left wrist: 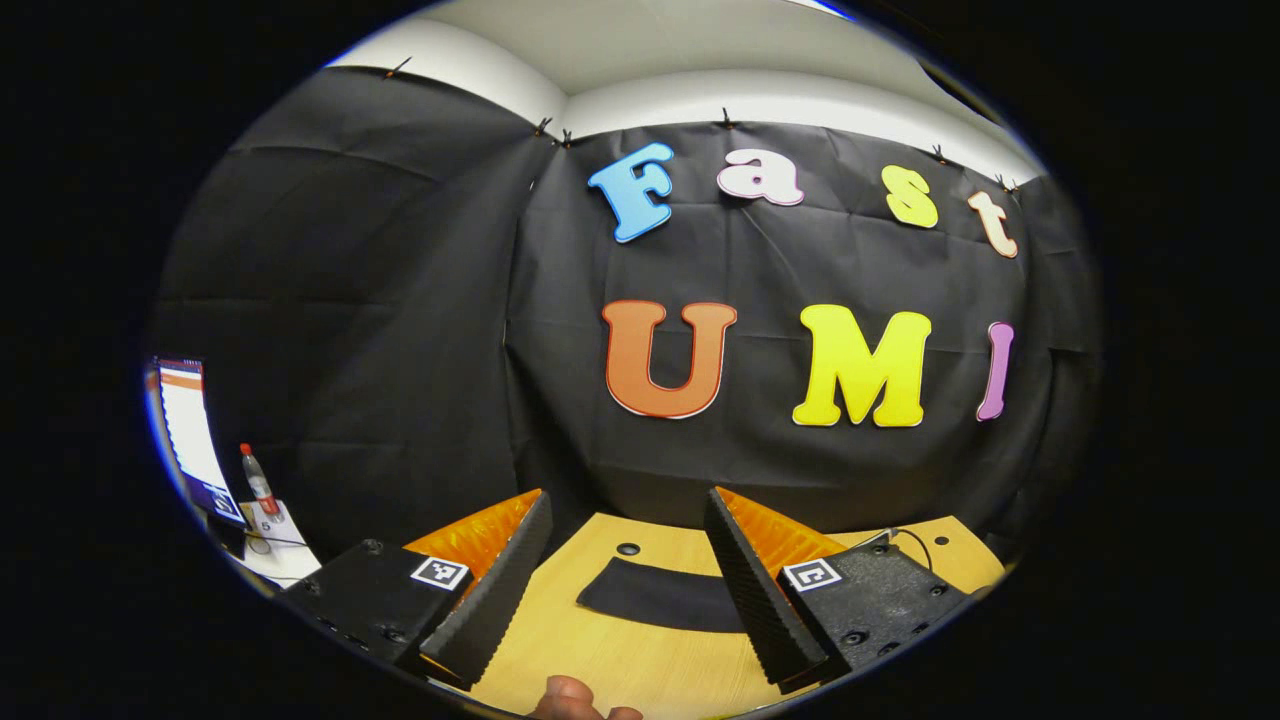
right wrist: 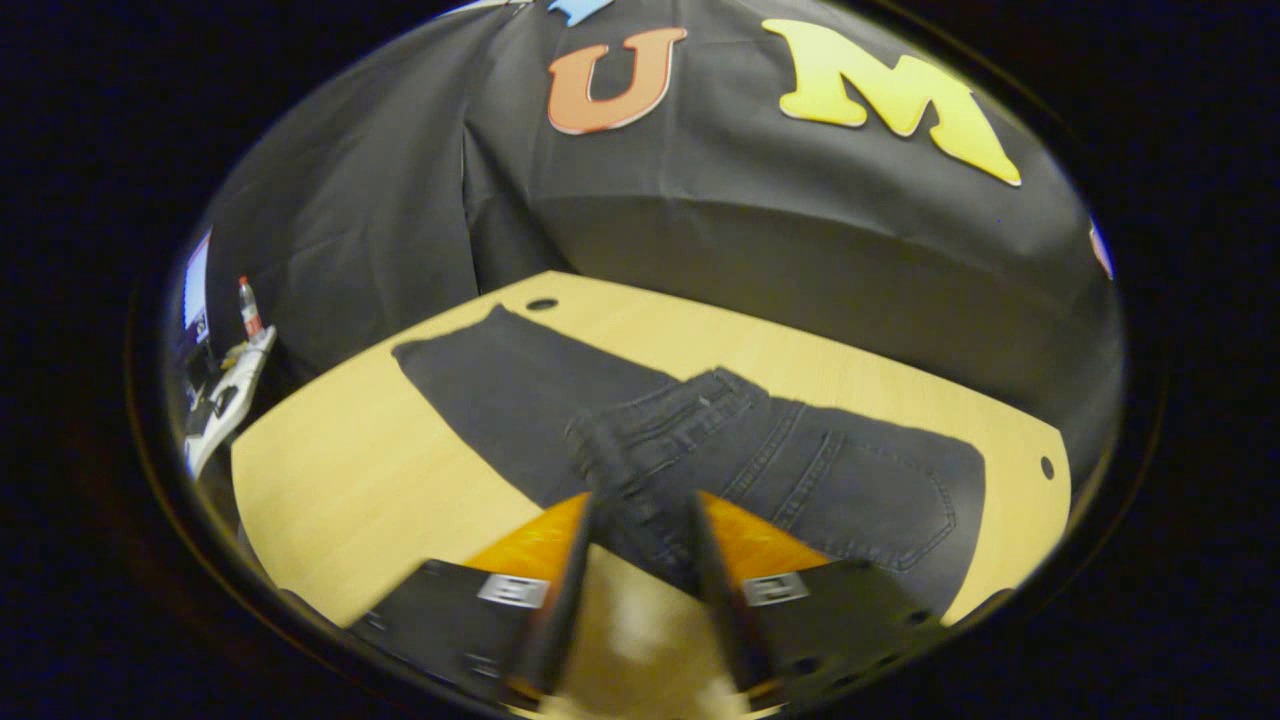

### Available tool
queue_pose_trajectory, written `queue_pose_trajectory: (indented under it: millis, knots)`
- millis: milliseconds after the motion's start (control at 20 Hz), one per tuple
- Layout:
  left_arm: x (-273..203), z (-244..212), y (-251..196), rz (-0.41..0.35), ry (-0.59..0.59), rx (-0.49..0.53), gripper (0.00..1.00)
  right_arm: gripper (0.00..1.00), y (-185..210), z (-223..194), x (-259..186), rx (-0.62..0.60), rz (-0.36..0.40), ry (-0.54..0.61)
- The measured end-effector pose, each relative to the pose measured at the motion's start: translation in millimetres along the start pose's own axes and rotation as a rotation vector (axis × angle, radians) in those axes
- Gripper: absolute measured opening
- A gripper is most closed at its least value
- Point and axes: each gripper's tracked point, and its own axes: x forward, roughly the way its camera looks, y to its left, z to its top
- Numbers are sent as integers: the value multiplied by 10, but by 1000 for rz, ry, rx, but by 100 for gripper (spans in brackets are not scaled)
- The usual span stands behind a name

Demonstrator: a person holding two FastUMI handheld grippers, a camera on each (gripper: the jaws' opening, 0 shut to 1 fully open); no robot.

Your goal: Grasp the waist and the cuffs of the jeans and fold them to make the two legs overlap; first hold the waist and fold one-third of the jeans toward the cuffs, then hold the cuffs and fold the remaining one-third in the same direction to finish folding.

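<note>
While the right gripper (right wrist: 640,520) tilts down over the table (right wrist: 330,470), its fingers clamp a bunched fold of the jeans (right wrist: 800,470), which lie flat beyond. Held level, the left gripper (left wrist: 625,540) gapes wide, grasping nothing, a jeans leg ahead.

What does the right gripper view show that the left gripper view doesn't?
Right gripper view: the jeans' waist and back pockets, folded over a leg, with the right tool closed on the denim. Left gripper view: the left tool open over the table, a fingertip at the bottom edge. Both: wooden table, dark jeans fabric, bottle at left.
</note>
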Motion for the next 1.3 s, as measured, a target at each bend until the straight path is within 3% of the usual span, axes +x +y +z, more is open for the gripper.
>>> queue_pose_trajectory:
  millis: [100, 350, 450, 750, 950, 1300]
  knots:
    - [172, -268, 9, -28, 57, -56, 98, 97, -92, 371, -177, -4, -29, -94]
    - [770, -1284, 78, -78, 255, -321, 99, 97, -370, 1193, -720, -7, -80, -298]
    - [1017, -1786, 173, -65, 356, -444, 98, 97, -516, 1433, -964, 11, -101, -357]
    - [1446, -2616, 488, 4, 503, -880, 99, 98, -1002, 1999, -1893, 64, -215, -516]
    - [1483, -2778, 631, 40, 546, -1081, 99, 96, -1325, 2272, -2518, 70, -325, -627]
    - [1592, -2990, 861, 115, 577, -1249, 98, 97, -1848, 2258, -3131, 127, -476, -651]
